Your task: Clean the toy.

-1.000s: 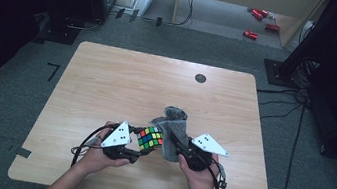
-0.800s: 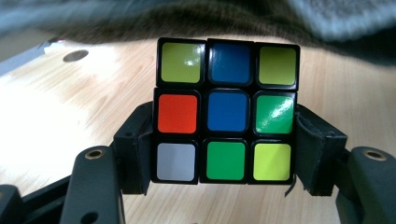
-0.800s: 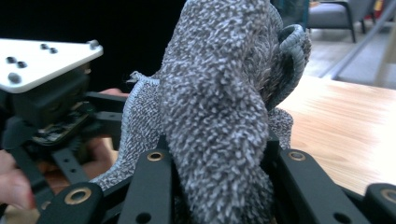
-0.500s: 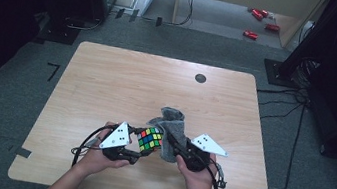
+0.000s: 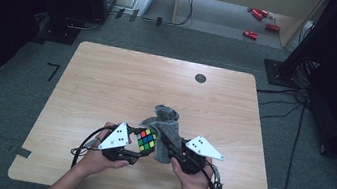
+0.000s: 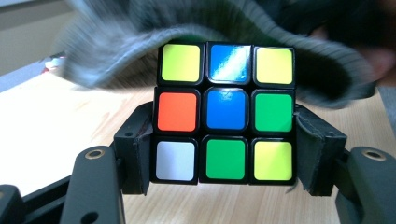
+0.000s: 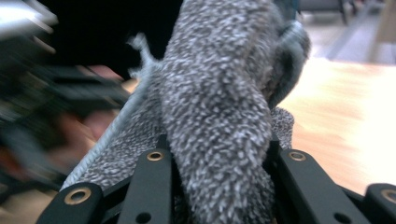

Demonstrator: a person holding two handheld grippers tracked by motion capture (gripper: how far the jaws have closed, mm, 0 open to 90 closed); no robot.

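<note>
Near the tabletop's (image 5: 108, 80) front edge, the left gripper (image 5: 133, 151) clamps a puzzle cube (image 5: 147, 140) — the right gripper (image 5: 167, 147) pinches a grey cloth (image 5: 166, 124) draped against it. Wiping looks underway; next, rub the cloth over the cube's faces.

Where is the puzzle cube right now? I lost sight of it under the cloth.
In the high view the puzzle cube sits near the table's front edge, clamped in the left gripper, with the grey cloth draped against its right side.
</note>
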